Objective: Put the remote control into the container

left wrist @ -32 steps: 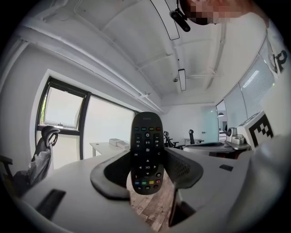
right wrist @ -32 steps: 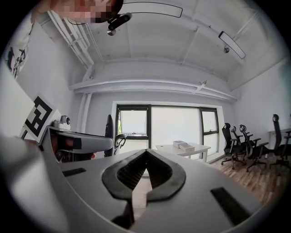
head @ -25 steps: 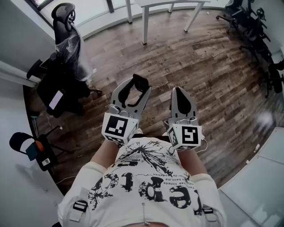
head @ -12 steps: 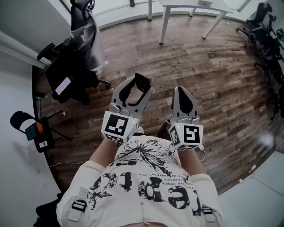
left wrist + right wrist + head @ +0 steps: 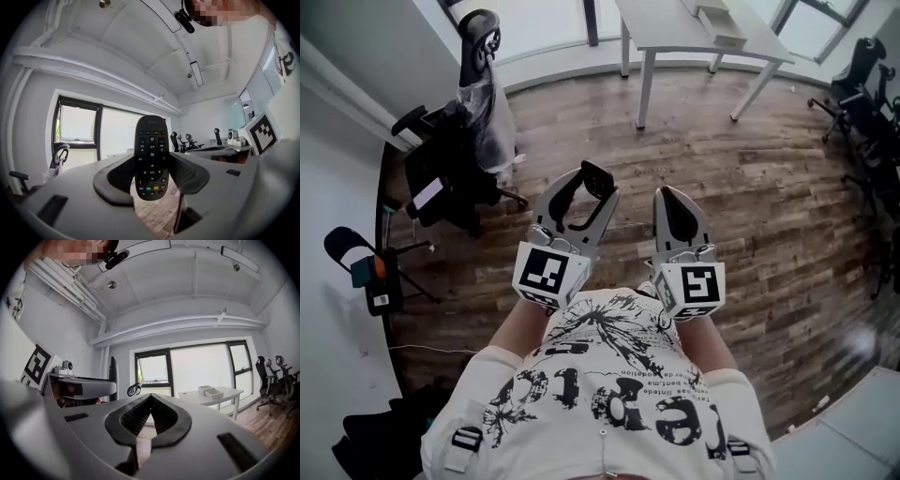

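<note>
A black remote control (image 5: 151,157) with coloured buttons stands upright between the jaws of my left gripper (image 5: 151,177), which is shut on it. In the head view the remote (image 5: 598,178) sticks out past the tip of the left gripper (image 5: 581,187), held in front of the person's chest. My right gripper (image 5: 667,197) is beside it, shut, with nothing in it. In the right gripper view the right gripper (image 5: 151,401) shows its pads closed together. A white open box, the container (image 5: 719,19), sits on a white table (image 5: 675,33) far ahead; the container (image 5: 210,391) also shows in the right gripper view.
The floor is dark wood planks (image 5: 750,169). A black office chair draped in plastic (image 5: 478,84) stands at the left by the wall, with black bags (image 5: 370,272) near it. More office chairs (image 5: 862,75) stand at the right. Windows (image 5: 197,366) run behind the table.
The head view has swung so that the white table and its box now show at the top. Both grippers stay in front of the chest, the left still holding the remote.
</note>
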